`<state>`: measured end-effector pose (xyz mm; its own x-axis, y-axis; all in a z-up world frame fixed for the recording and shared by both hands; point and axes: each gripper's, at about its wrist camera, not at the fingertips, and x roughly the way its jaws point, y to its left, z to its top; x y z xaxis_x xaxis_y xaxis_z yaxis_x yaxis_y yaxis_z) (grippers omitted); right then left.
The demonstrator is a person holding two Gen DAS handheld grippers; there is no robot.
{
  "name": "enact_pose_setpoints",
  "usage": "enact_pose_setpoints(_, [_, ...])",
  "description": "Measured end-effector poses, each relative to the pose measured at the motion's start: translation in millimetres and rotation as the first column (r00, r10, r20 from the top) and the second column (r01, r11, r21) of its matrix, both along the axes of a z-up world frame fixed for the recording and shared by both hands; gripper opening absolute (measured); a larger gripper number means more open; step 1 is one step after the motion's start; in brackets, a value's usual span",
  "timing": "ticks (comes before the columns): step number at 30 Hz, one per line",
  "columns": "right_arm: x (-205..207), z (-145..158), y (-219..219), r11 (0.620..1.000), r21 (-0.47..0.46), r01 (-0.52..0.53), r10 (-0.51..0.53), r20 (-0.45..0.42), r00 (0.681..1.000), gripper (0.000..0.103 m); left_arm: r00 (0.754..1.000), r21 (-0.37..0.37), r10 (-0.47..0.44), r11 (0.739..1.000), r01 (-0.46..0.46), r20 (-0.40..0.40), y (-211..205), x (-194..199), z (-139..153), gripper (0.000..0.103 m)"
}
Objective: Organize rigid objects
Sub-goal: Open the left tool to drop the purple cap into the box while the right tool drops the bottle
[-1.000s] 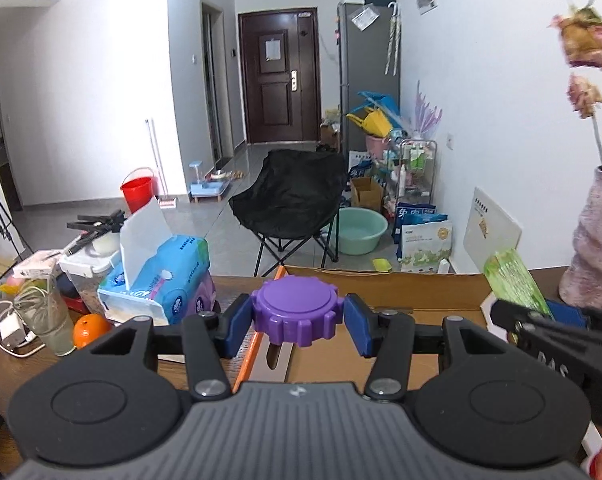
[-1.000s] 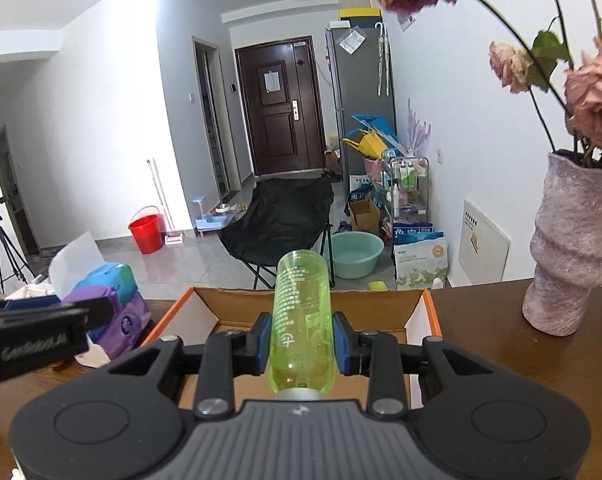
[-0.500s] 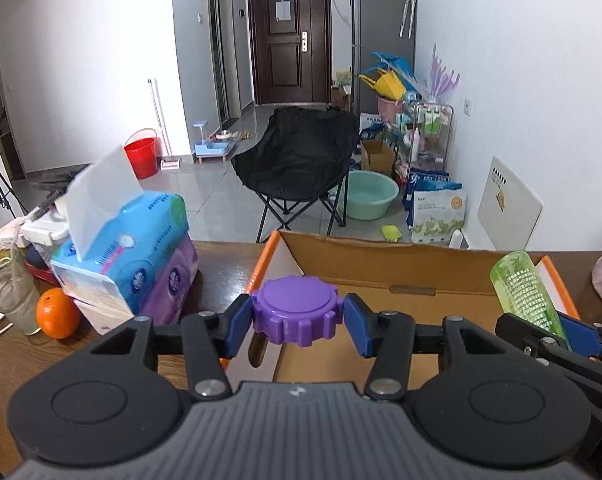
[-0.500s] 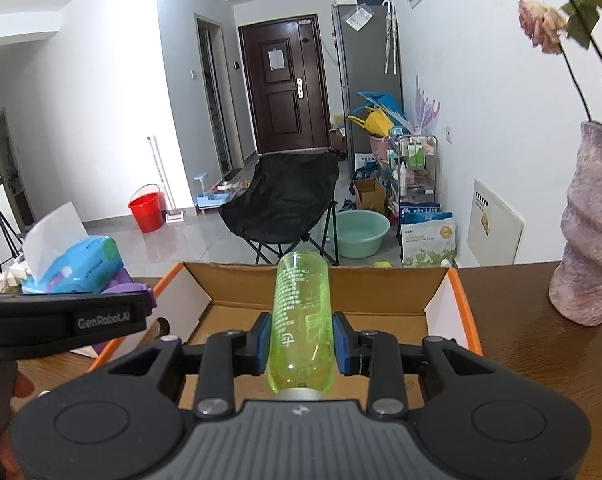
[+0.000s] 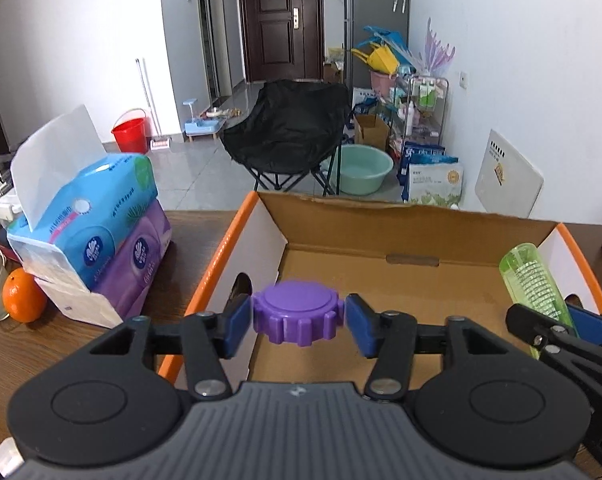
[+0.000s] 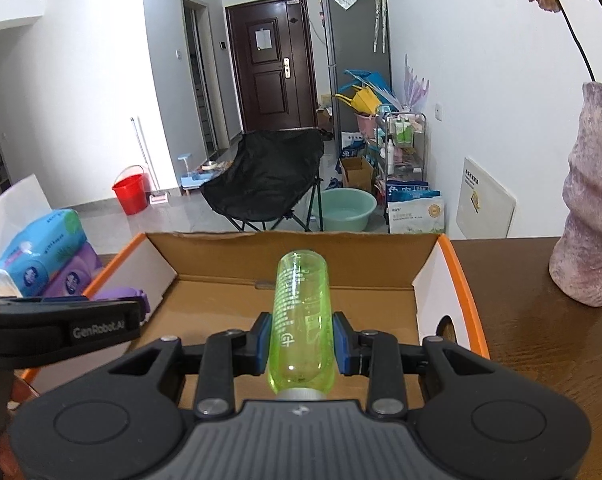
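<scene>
- Left wrist view: the left gripper (image 5: pixel 299 322) is over the near-left part of the open cardboard box (image 5: pixel 417 216), which stands on the desk (image 5: pixel 101 344).
- The purple cap (image 5: pixel 299 316) is between its jaws, which have just been opening. On both sides a thin gap shows between the blue pads and the cap, so I judge the cap is released, or very nearly, and is going down into the box.
- The floor of the box looks bare in this view, so no object seems stored yet.
- Beside the box on the left are the tissue packs (image 5: pixel 89 240) and an orange (image 5: pixel 23 298). Whether they belong to the task I cannot tell.
- Right wrist view: the right gripper (image 6: pixel 301 346) has its jaws clenched on the green bottle (image 6: pixel 301 320), which lies along the fingers and points to the far wall of the box.
- The bottle is above the middle of the box but is not put down yet.
- What is left, by my judgement: let the cap settle, then lower and release the bottle.
</scene>
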<state>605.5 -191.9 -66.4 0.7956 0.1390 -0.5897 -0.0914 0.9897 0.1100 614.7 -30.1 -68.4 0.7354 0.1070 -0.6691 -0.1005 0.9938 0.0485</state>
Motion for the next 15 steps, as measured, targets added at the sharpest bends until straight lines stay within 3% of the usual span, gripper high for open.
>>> enact_pose_setpoints(2, [2.6, 0.5, -3.0, 1.000, 0.001, 0.014, -0.014, 0.001, 1.000, 0.036, 1.000, 0.000, -0.005, 1.000, 0.005, 0.015, 0.7, -1.2, 0.5, 0.098])
enact_pose_setpoints(5, [-1.7, 2.9, -6.1, 1.000, -0.003, 0.027, -0.027, 0.017, 0.999, 0.088, 1.000, 0.004, 0.008, 1.000, -0.008, 0.028, 2.8, -3.6, 1.9, 0.103])
enact_pose_setpoints(6, [-4.5, 3.9, -7.4, 0.999, -0.011, 0.034, -0.034, 0.036, 0.999, 0.097, 1.000, -0.012, 0.005, 1.000, -0.005, 0.025, 5.2, -4.1, 2.0, 0.103])
enact_pose_setpoints(15, [-10.8, 10.3, -14.6, 0.999, 0.007, 0.035, -0.035, 0.047, 0.998, 0.103, 1.000, -0.026, 0.021, 0.999, -0.021, 0.018, 11.5, -6.8, 6.4, 0.103])
